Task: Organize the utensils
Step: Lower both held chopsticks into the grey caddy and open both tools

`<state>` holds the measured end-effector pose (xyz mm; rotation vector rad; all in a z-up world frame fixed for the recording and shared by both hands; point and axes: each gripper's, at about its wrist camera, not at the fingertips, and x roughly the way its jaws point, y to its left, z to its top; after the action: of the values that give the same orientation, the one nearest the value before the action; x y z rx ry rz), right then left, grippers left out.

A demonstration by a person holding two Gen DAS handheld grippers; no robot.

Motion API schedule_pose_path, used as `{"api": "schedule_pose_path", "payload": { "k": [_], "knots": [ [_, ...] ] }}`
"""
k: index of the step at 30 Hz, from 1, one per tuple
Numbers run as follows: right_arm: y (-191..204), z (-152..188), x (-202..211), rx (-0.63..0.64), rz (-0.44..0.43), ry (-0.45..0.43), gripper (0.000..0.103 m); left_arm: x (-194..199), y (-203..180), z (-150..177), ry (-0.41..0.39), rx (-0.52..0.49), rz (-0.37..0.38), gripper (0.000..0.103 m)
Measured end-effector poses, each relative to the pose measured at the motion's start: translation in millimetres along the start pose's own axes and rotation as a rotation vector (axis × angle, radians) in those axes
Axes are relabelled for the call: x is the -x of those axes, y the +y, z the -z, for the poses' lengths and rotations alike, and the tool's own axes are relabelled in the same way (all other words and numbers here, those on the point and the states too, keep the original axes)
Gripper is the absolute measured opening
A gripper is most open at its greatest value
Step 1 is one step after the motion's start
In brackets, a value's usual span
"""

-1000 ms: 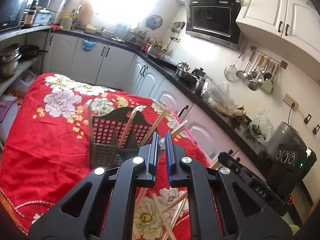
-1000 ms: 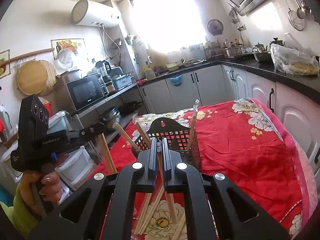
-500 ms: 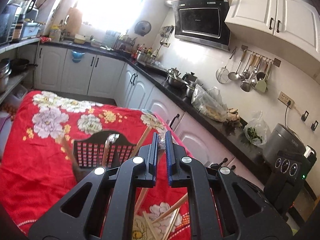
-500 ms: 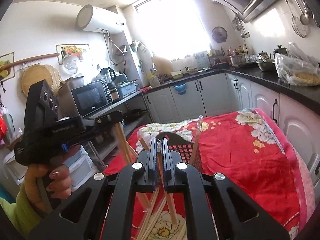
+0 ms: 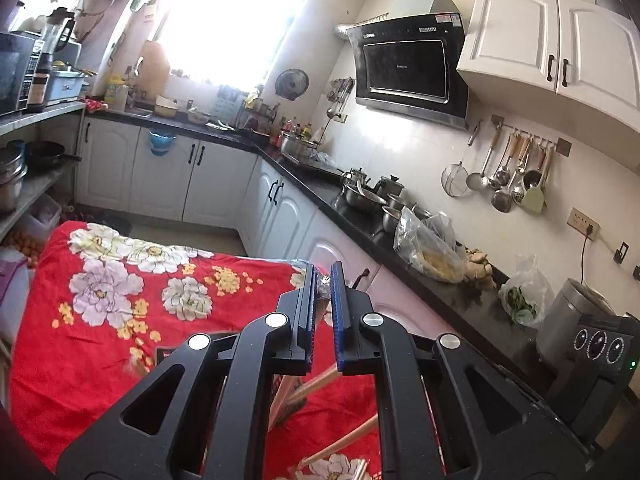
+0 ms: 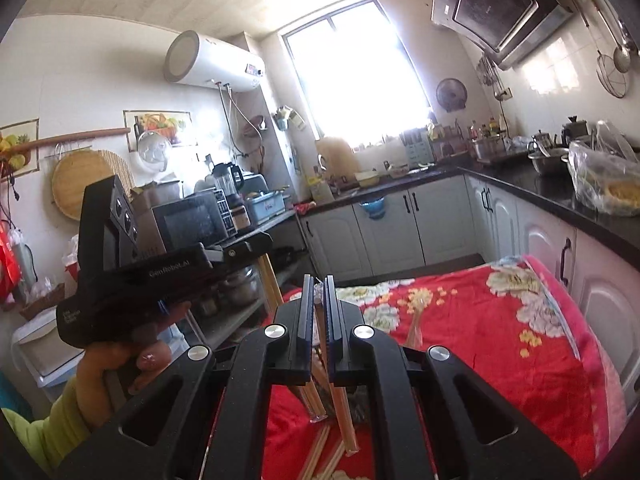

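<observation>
Left gripper (image 5: 323, 280): jaws squeezed on a wrapped chopstick, held up above the red flower cloth (image 5: 100, 320).
Right gripper (image 6: 318, 292): jaws squeezed on a wrapped chopstick (image 6: 320, 320), above the cloth too.
Loose chopsticks (image 6: 316, 452): lying on the cloth, under both grippers.

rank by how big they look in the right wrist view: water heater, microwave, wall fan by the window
1. water heater, largest.
2. microwave, a little smaller; it stands nearer the camera, so true size is unsure.
3. wall fan, clearly smallest.
</observation>
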<state>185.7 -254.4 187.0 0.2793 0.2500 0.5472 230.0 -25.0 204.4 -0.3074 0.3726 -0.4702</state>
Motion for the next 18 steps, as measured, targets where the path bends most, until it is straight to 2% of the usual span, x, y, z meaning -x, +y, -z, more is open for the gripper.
{"api": "schedule_pose_path", "payload": {
  "k": [11, 18],
  "knots": [
    [0, -29, -14, 0.019, 0.023, -0.059, 0.005, -13, 1, -23, -0.072, -0.031, -0.045, 0.004],
    [-8, -42, -21, 0.029, 0.055, -0.112, 0.005, -25, 7, -22, -0.099, -0.033, -0.061, 0.004]
  ]
}}
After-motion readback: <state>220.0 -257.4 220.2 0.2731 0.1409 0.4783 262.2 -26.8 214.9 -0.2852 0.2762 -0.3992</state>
